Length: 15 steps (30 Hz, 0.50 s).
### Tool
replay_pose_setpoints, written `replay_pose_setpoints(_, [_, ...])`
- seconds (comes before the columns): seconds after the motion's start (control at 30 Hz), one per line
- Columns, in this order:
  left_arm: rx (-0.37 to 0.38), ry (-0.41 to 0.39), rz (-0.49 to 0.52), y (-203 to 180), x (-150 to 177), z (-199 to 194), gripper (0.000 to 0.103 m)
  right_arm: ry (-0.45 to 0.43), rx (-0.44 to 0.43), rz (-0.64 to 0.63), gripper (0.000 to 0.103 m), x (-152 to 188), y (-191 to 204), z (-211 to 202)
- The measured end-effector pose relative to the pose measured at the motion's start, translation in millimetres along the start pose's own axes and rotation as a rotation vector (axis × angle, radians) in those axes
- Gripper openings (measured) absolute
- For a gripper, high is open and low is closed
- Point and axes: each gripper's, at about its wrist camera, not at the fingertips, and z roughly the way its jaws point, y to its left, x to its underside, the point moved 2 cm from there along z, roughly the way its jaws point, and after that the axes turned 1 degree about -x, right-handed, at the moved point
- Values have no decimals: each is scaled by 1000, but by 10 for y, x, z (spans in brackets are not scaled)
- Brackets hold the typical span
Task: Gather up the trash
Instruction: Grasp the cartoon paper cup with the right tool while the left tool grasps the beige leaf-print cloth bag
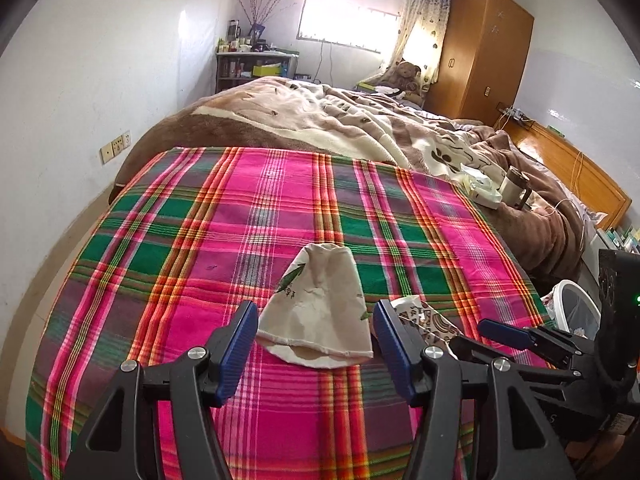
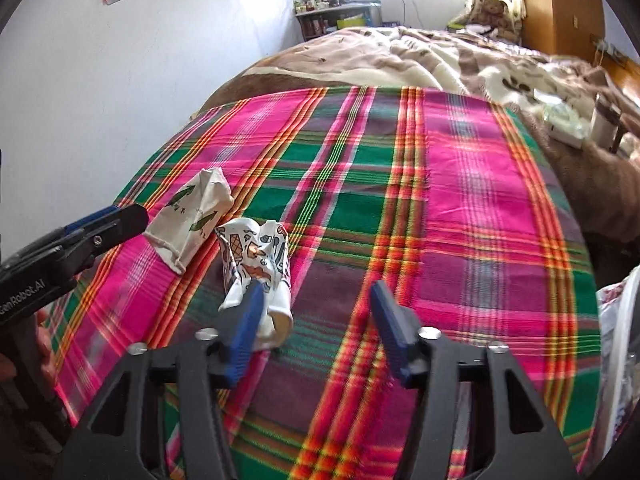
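A crushed beige paper cup with green leaf prints [image 1: 320,304] lies on the plaid cloth [image 1: 200,240], its wide end between the blue pads of my open left gripper [image 1: 314,340]. It also shows in the right wrist view [image 2: 192,216]. A second crushed white paper cup with cartoon prints [image 2: 256,264] lies beside it, just left of my open, empty right gripper [image 2: 316,320]; its left pad overlaps the cup. This cup peeks out in the left wrist view [image 1: 424,318]. The right gripper [image 1: 508,336] shows at the right there, and the left gripper [image 2: 116,220] at the left of the right wrist view.
A white trash bin with a bag [image 1: 576,312] stands off the bed's right edge. A rumpled brown blanket [image 1: 340,120] covers the far bed, with a tissue pack [image 1: 484,190] and a jar [image 1: 514,184] on it. White wall on the left.
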Motion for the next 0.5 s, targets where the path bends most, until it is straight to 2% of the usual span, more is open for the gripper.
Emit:
replay_pose_setpoints(0.1, [19,9,-4,29,-37,65,60,22,-35,8,45,7,25,49])
replay_pose_setpoints(0.17, [21,13,3,31,-68,115,60,35,-41,-7,38,12,69,80])
replay_pose_setpoints(0.23, [33,20,0,34,-98,157,60,51,-48,-18,20,32,105,116])
replay_pose_setpoints(0.3, [46,31,-3,30,-123,207,60,62,-65,-9,13,38,97,137])
replay_pose_setpoints(0.5, [52,49,16,-34,-158,339,63,38,-51,13,11,64,32,74])
